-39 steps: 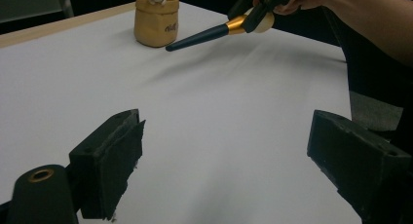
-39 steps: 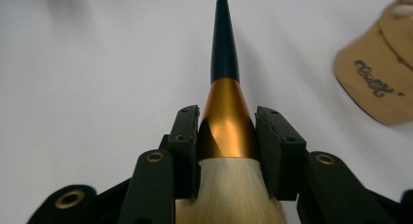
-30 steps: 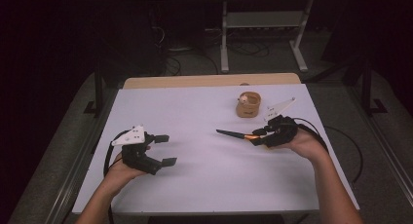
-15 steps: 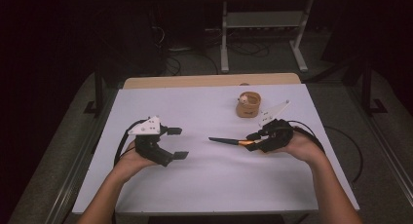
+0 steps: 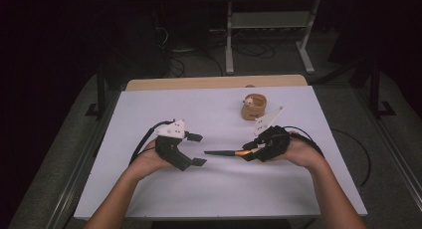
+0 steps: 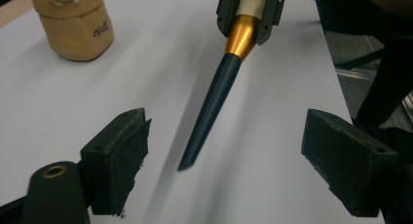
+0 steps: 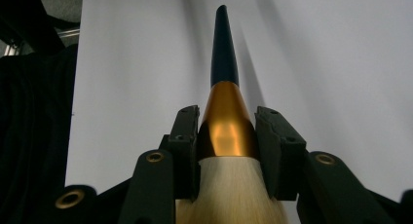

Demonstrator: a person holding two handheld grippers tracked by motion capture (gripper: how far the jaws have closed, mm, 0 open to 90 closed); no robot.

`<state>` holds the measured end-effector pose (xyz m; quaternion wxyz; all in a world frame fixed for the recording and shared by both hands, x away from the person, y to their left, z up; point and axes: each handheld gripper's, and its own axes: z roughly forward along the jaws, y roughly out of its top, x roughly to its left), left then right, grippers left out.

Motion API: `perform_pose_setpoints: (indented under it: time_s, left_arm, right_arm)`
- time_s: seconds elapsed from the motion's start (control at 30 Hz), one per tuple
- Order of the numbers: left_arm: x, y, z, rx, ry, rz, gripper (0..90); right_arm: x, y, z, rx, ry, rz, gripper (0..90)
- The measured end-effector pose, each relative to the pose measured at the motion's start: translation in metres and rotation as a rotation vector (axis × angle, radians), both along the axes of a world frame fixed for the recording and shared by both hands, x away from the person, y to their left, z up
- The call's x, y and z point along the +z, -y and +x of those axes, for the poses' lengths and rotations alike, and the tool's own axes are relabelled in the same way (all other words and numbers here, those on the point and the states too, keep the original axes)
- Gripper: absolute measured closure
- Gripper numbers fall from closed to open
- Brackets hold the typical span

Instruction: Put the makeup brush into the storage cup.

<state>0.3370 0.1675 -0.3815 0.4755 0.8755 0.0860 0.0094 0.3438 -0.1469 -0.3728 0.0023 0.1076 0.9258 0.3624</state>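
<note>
1. The right hand-held gripper [image 5: 250, 153] is clamped on a brush [image 5: 225, 152], pads on the gold collar just ahead of the pale bristles, dark handle pointing across at the other hand and held just above the white surface [image 5: 219, 189].
2. In the right gripper view the gold collar [image 7: 227, 126] sits squeezed between both jaws. That grip looks secure.
3. The left hand-held gripper [image 5: 196, 150] faces it with jaws wide apart; they have just been closing a little, with nothing pressed between them yet.
4. From the left gripper view, the handle tip [image 6: 187, 163] hangs in the gap between the two pads, touching neither.
5. A small tan pot [image 5: 254, 106] stands well back, apart from both hands.
6. My read: the pick-up is done and a hand-over is lined up; the left grasp and right release remain.
</note>
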Motion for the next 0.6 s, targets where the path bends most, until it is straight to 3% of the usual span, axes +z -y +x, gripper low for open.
perform_pose_setpoints:
  time_s: [0.33,0.37,0.6]
  left_arm:
    - [-0.001,0.014,0.001,-0.057,-0.026,0.052,26.7]
    - [0.0,0.021,0.0,-0.087,-0.026,0.078,29.8]
    - [-0.002,0.034,0.001,-0.136,-0.039,0.124,36.9]
  right_arm:
    - [0.0,-0.01,-0.002,0.032,-0.009,-0.016,61.5]
    - [0.0,-0.012,-0.002,0.039,-0.013,-0.024,61.5]
    - [-0.001,-0.017,-0.001,0.059,-0.035,-0.035,61.5]
